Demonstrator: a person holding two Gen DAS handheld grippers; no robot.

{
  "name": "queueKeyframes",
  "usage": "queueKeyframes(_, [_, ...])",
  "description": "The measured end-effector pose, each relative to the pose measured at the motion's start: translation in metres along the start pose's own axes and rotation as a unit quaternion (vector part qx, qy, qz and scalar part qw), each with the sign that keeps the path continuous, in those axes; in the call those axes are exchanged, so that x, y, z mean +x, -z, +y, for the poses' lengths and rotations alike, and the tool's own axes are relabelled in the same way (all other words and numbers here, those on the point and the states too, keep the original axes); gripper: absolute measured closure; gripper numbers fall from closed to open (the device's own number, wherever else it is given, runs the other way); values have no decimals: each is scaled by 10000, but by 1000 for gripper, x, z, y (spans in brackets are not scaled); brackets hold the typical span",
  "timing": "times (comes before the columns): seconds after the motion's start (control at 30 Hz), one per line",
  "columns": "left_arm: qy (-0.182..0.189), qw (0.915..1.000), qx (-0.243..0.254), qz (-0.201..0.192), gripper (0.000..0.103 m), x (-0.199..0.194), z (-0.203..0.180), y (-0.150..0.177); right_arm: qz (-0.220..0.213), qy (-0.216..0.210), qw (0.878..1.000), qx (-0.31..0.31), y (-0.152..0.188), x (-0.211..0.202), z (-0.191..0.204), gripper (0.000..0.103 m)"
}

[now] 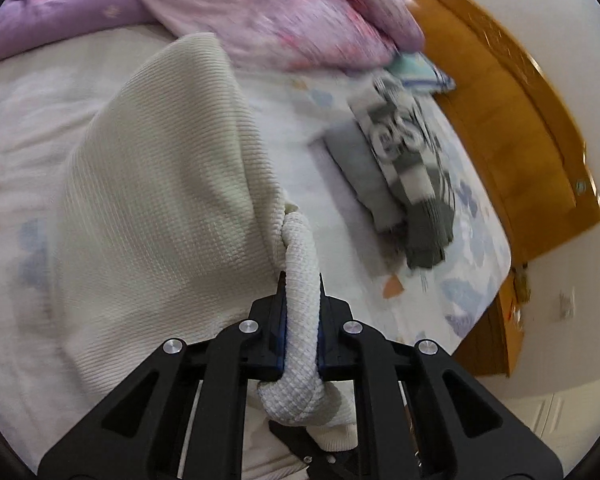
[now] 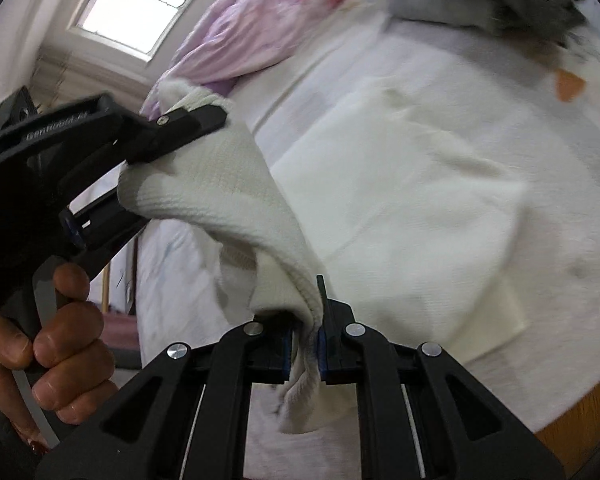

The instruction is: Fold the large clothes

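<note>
A bed (image 1: 452,264) covered by a pale sheet printed with faint blue and orange shapes fills most of both views. A wooden headboard (image 1: 500,120), honey-coloured, is seen at the right of the left wrist view, set against a plain white wall (image 1: 572,20). A lilac quilt (image 1: 60,12) is bunched at the far side. In the right wrist view, 1 window (image 2: 140,4) with a white frame is seen at the far left, and daylight is let in through it.
</note>
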State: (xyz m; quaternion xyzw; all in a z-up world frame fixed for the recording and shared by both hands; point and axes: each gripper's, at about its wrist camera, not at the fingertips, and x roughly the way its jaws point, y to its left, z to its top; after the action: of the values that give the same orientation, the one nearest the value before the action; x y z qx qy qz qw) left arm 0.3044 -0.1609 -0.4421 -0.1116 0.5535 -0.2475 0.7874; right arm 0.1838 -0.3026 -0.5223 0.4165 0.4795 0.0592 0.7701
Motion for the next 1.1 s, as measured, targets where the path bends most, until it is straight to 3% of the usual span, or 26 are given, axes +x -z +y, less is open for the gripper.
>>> queueKeyframes(0.13, [-69, 9986, 249, 457, 93, 53, -26, 10, 69, 44, 9979, 639, 4, -4, -41, 95])
queueKeyframes(0.27, [-419, 9949, 494, 769, 92, 90, -37, 19, 152, -6, 9932, 1158, 7, 3, -61, 95])
queueKeyframes(0.37, [-359, 9940, 381, 956, 84, 109, -35, 20, 222, -75, 9858, 1662, 13, 1, -78, 95])
queueKeyframes(0.4, [-346, 9940, 343, 976, 65, 108, -34, 20, 264, -59, 9833, 1798, 18, -2, -84, 95])
queueKeyframes(0.43, [-323, 9947, 266, 939, 25, 104, -32, 20, 299, -54, 9815, 1891, 19, -1, -89, 95])
queueKeyframes(0.47, [-272, 9964, 169, 779, 16, 95, -30, 19, 311, -28, 9792, 2007, 20, 0, -95, 95])
queueKeyframes(0.53, [77, 9992, 84, 390, 16, 69, -24, 16, 333, -12, 9751, 2190, 22, -3, -103, 96])
queueKeyframes(0.6, [25, 9999, -1, 132, 16, 42, -13, 15, 379, 29, 9753, 2176, 23, -8, -106, 96])
queueKeyframes(0.73, [-701, 9967, -340, -235, 15, 0, 42, 29, 508, 168, 9758, 2120, 18, -5, -110, 96])
queueKeyframes(0.8, [-1308, 9883, -723, -303, 15, -14, 80, 45, 670, 240, 9738, 2159, 19, 3, -117, 96])
queueKeyframes(0.87, [-1559, 9793, -1280, -171, 15, -16, 117, 61, 846, 264, 9742, 2077, 17, 6, -117, 95])
queueKeyframes(0.93, [-1691, 9705, -1706, 228, 16, 0, 149, 82, 1015, 455, 9829, 1465, 2, 0, -97, 91])
queueKeyframes(1.0, [-1770, 9702, -1562, 539, 18, 17, 155, 95, 1130, 695, 9857, 1039, -7, -11, -82, 86])
queueKeyframes(1.1, [-1790, 9734, -1342, 489, 18, 26, 148, 105, 1171, 992, 9868, 517, -18, -28, -63, 83])
